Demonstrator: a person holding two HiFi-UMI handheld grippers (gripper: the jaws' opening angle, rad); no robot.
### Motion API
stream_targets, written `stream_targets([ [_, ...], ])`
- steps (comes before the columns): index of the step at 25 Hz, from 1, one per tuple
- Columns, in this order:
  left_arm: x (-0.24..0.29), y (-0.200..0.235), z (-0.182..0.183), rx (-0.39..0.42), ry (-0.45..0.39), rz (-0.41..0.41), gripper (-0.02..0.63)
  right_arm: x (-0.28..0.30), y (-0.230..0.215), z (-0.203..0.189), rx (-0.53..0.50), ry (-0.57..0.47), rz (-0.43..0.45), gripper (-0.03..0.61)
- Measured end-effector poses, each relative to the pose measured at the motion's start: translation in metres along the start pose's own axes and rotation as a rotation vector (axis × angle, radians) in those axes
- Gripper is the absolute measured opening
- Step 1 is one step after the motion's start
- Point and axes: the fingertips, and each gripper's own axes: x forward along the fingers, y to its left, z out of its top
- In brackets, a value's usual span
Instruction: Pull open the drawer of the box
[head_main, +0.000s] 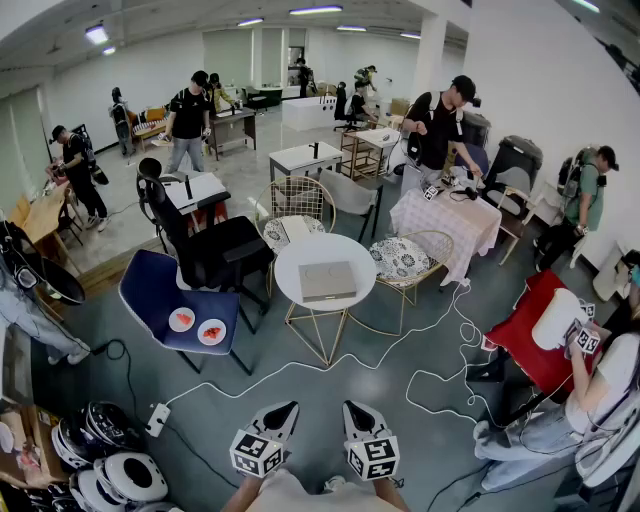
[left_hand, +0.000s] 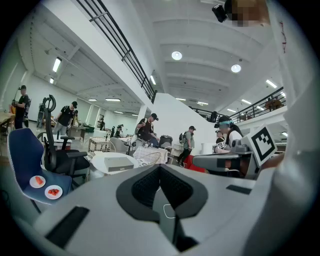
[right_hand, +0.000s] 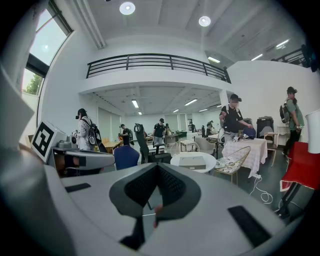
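Tongs: left tongs (head_main: 283, 410) and right tongs (head_main: 357, 410) are hanging clenched, empty.
Box: flat grey box (head_main: 327, 281) is sitting mid round white desk (head_main: 300, 262).
Approach: I would be releasing one pair first.

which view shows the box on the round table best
The head view: it looks down on the box, showing its whole top and near side on the round white table. Both gripper views catch it only small, far off and low from the side, so little of its top shows.
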Motion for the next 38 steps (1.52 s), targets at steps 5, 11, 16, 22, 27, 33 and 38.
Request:
stream_targets([
  [5,-0.011,0.004,-0.002,-0.002,-0.004,0.0,0.012,0.0,0.011,-0.002,0.0,0.002,0.0,0.015],
  [11,-0.005,0.003,-0.002,-0.006,-0.005,0.014,0.011,-0.002,0.009,-0.004,0.002,0.008,0.022,0.015],
  [16,0.006,-0.009,-0.003,0.004,-0.002,0.018,0.011,-0.008,-0.003,-0.002,0.005,-0.009,0.052,0.015],
  [22,0.024,-0.024,-0.007,0.019,0.021,0.028,0.011,-0.018,-0.028,-0.003,0.045,-0.03,0.077,0.017],
  [27,0.04,-0.037,-0.009,0.025,0.017,0.043,0.012,-0.028,-0.051,-0.019,0.041,-0.004,0.076,0.017],
  [33,0.052,-0.044,-0.016,0.008,0.022,0.059,0.011,-0.035,-0.071,-0.029,0.052,0.019,0.068,0.017],
  [38,0.065,-0.042,-0.017,0.014,0.028,0.051,0.012,-0.026,-0.078,-0.026,0.039,0.015,0.09,0.015],
])
